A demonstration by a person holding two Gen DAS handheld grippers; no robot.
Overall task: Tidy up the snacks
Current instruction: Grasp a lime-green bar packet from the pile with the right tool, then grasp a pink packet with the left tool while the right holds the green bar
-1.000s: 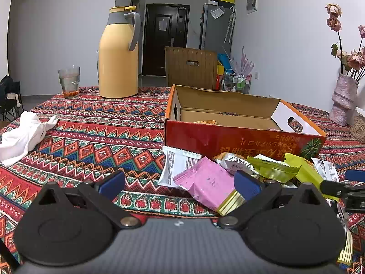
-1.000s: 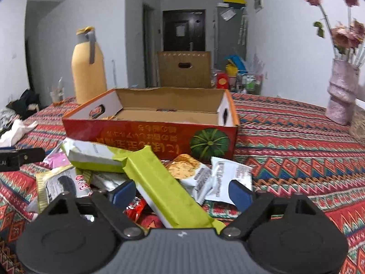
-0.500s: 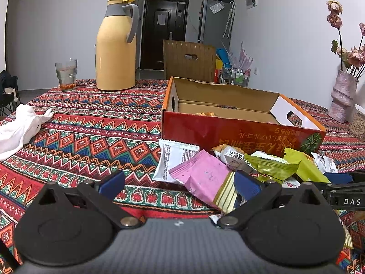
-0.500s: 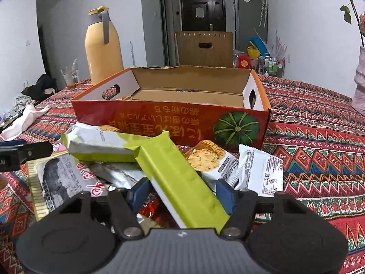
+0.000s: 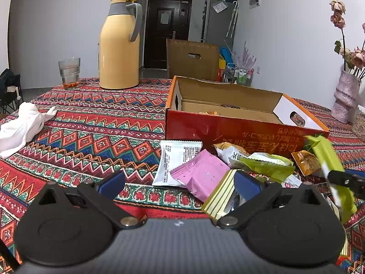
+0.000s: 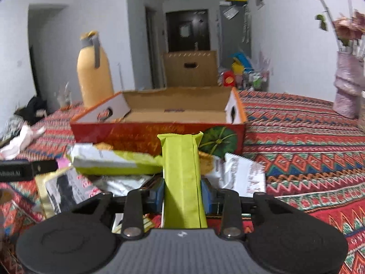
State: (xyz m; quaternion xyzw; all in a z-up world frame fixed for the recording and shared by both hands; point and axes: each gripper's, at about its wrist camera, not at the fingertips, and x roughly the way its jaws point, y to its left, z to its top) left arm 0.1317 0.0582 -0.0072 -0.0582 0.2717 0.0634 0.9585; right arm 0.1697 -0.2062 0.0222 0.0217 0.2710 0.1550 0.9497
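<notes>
An open red cardboard box (image 5: 228, 130) (image 6: 159, 132) stands on the patterned tablecloth. A pile of snack packets lies in front of it, among them a pink packet (image 5: 203, 175), a white packet (image 5: 175, 162) and a lime-and-white packet (image 6: 109, 162). My right gripper (image 6: 182, 194) is shut on a long lime-green packet (image 6: 182, 178) and holds it lifted, pointing at the box; it also shows in the left wrist view (image 5: 328, 159). My left gripper (image 5: 180, 185) is open and empty, low over the near edge of the pile.
A yellow thermos jug (image 5: 119, 48) and a glass (image 5: 69, 72) stand at the back left. A white cloth (image 5: 22, 125) lies at the left. A pink vase with flowers (image 5: 345, 100) stands at the right. A brown cardboard box (image 5: 191, 60) is behind the table.
My right gripper has closed on the long lime-green packet and lifted it off the pile. The left gripper has drifted slightly and stays open.
</notes>
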